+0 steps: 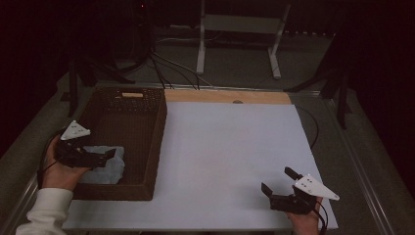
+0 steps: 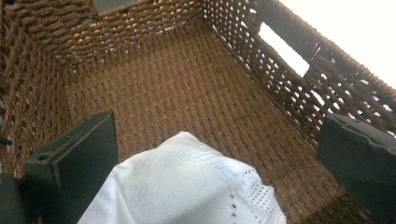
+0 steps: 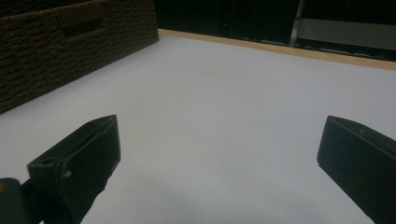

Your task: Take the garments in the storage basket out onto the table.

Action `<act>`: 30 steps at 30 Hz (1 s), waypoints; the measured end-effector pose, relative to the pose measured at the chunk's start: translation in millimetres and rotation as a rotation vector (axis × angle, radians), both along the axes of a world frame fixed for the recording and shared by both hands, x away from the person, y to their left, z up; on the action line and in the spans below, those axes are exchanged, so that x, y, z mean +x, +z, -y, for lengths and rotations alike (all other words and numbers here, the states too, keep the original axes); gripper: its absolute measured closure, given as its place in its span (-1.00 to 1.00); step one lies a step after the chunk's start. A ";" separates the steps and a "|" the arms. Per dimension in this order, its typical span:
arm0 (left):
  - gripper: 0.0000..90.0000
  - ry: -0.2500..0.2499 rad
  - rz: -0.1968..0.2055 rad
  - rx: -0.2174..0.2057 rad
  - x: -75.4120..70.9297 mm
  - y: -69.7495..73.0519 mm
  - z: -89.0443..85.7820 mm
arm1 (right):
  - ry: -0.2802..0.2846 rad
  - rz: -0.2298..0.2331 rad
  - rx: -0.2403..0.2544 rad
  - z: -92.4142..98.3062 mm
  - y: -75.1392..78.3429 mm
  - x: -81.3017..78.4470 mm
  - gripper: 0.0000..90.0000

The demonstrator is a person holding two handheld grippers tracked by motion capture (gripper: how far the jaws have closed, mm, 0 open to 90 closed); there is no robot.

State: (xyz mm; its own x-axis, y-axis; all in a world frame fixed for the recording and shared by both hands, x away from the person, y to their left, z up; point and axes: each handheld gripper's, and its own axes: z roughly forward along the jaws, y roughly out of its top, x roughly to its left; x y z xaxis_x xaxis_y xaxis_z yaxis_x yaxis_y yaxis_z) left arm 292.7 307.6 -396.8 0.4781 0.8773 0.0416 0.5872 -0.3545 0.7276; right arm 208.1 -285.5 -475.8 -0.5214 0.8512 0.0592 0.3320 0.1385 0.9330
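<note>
A brown wicker basket (image 1: 147,100) stands at the left of the white table (image 1: 230,147). A folded white cloth (image 1: 105,166) lies in its near end. My left gripper (image 1: 111,154) hovers inside the basket just over the cloth, and its jaws are open. In the left gripper view the cloth (image 2: 187,186) lies between and below the wide-apart jaws of the left gripper (image 2: 219,154), on the woven floor of the basket (image 2: 187,84). My right gripper (image 1: 279,180) rests low over the table's near right corner, open, with nothing between the jaws of the right gripper (image 3: 217,154).
The basket's side wall (image 3: 70,46) shows at the far left in the right gripper view. A wooden strip (image 1: 225,96) runs along the table's far edge. Beyond it stand a white frame (image 1: 240,29) and cables on the dark floor.
</note>
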 end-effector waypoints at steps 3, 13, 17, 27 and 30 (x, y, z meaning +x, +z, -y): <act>-0.99 0.002 -0.020 0.009 4.0 -3.1 -0.9 | 0.000 -0.001 -0.001 -0.2 -0.1 0.0 -1.00; -0.99 0.002 -0.091 0.053 14.9 -13.4 -2.6 | -0.003 -0.001 -0.002 0.2 0.1 0.0 -1.00; -0.99 -0.008 -0.128 0.071 18.7 -14.9 -2.6 | -0.001 0.000 -0.003 0.2 0.1 -0.1 -1.00; -0.99 -0.012 -0.160 0.092 27.8 -19.7 -1.8 | -0.001 0.002 -0.005 0.2 0.1 0.0 -1.00; -0.99 -0.009 -0.171 0.099 30.8 -21.8 -2.0 | -0.001 0.002 -0.005 0.2 0.2 -0.1 -1.00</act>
